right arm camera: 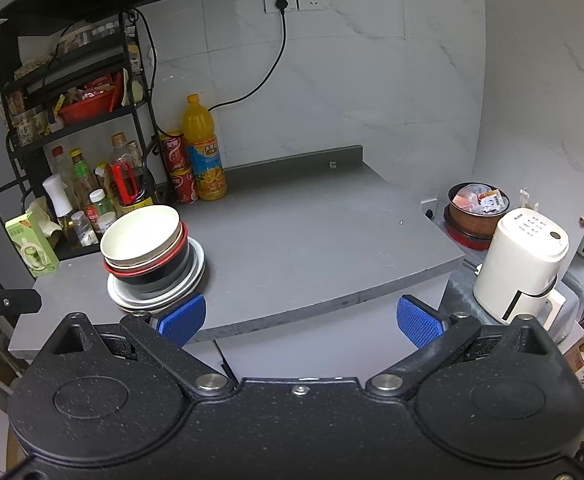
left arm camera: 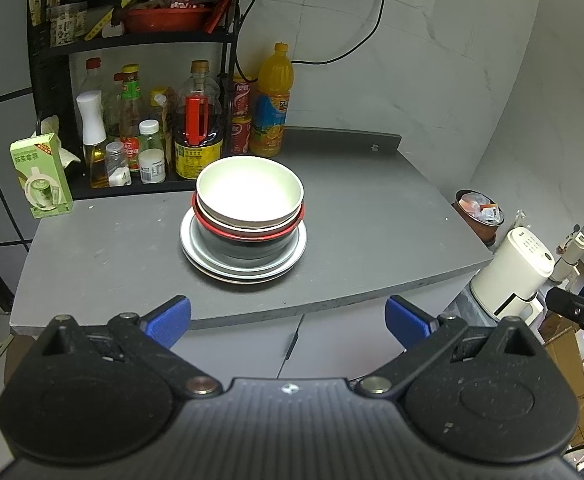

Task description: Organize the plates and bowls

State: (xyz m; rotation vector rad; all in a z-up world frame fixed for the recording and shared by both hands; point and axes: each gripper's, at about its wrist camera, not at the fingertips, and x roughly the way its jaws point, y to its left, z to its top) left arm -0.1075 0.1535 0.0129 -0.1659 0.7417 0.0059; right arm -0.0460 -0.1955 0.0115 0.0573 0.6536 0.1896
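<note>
The stack of nested bowls, a cream bowl (left arm camera: 249, 192) in a red-rimmed black bowl (left arm camera: 248, 236), is set on grey round plates (left arm camera: 244, 268) at the middle of the grey desk (left arm camera: 372, 232). Both the left gripper (left arm camera: 288, 320) and the right gripper (right arm camera: 300, 318) are held off the desk edge, jaws apart and empty. The tall stack could be tipped if only the top rim were pulled. Crowded sauce bottles (left arm camera: 196, 128) and an orange juice bottle (left arm camera: 270, 100) stand close behind and could be knocked.
</note>
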